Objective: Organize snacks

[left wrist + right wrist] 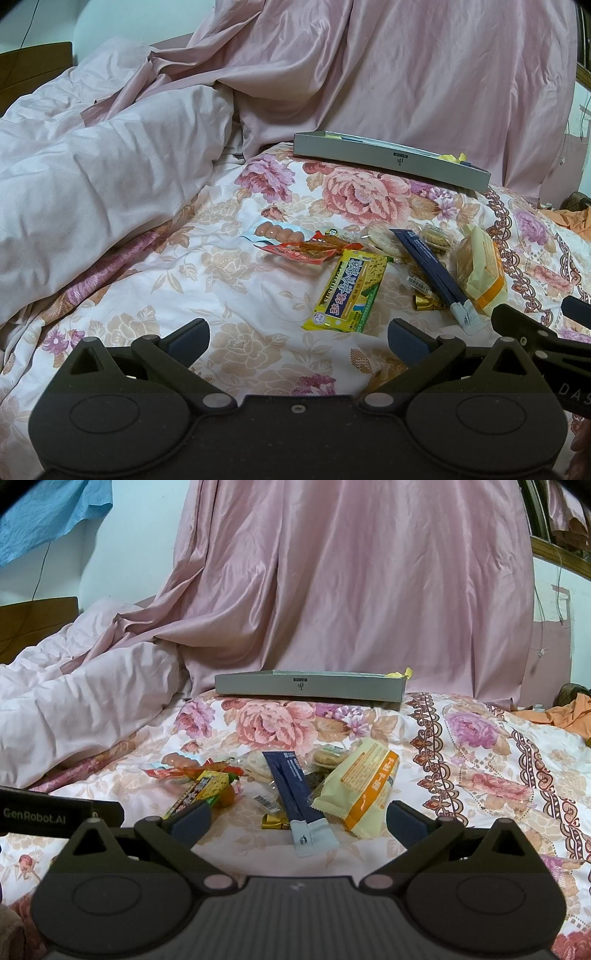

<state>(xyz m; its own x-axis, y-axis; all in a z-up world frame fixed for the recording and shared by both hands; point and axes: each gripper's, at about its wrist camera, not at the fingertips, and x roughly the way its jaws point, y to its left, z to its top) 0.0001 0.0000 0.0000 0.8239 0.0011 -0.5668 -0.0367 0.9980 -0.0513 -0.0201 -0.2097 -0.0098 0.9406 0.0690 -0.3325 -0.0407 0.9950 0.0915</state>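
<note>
Snacks lie in a loose heap on the floral sheet [229, 280]: a yellow cracker pack [349, 291], a navy sachet [295, 794], a cream-and-orange packet [364, 786], a red wrapper [306, 251]. My left tongs [297, 338] hover spread wide and empty just short of the cracker pack. My right tongs [297, 821] gape too, the sachet's end between their tips. The grey tray [310, 685] sits beyond the heap.

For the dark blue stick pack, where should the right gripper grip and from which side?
Probably the grey sealed end of the dark blue stick pack: it lies flat on the floral bedspread, nearest the open right gripper, clear of other snacks. Come from above, jaws across its width.
</note>
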